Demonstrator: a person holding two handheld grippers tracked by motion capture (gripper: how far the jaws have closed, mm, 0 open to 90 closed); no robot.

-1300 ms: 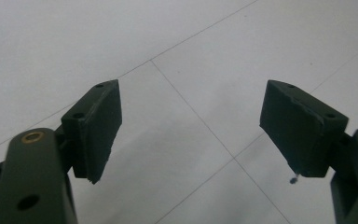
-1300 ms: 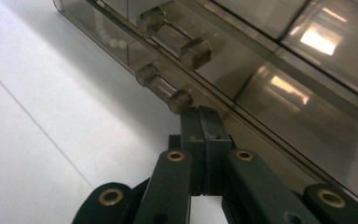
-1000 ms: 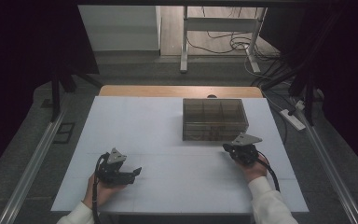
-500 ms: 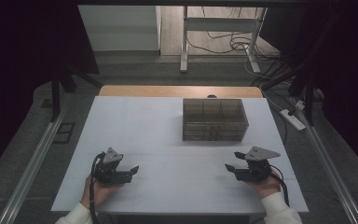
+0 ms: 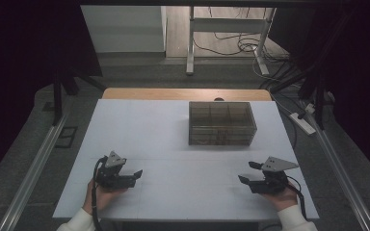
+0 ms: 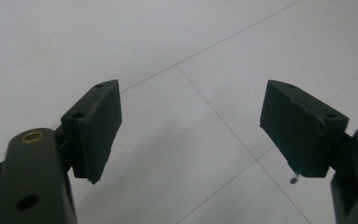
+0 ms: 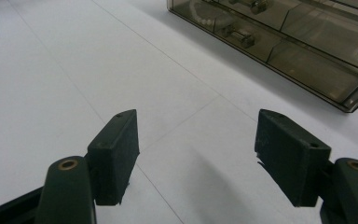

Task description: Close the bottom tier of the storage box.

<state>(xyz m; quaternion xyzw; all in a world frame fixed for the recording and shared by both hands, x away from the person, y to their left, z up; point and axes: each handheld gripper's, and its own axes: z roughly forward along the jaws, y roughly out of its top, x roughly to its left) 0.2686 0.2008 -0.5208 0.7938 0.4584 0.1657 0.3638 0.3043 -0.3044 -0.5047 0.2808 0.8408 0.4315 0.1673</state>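
Both grippers are sitting wide, nothing between the jaws; right gripper (image 5: pixel 248 173) has just been opening, left gripper (image 5: pixel 133 175) idling. Clear compartment box (image 5: pixel 221 123) is lying ahead of the right one, well apart. Probably light rigid plastic, slippery; take it by a side wall.

No text, label or number readable anywhere. The clear box (image 5: pixel 222 123) carries none. The white table (image 5: pixel 164 130) likewise.

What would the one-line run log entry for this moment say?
left tongs: open, empty, low over white table | right tongs: just opened, empty, near table's right edge | clear compartment box: untouched, apart from both
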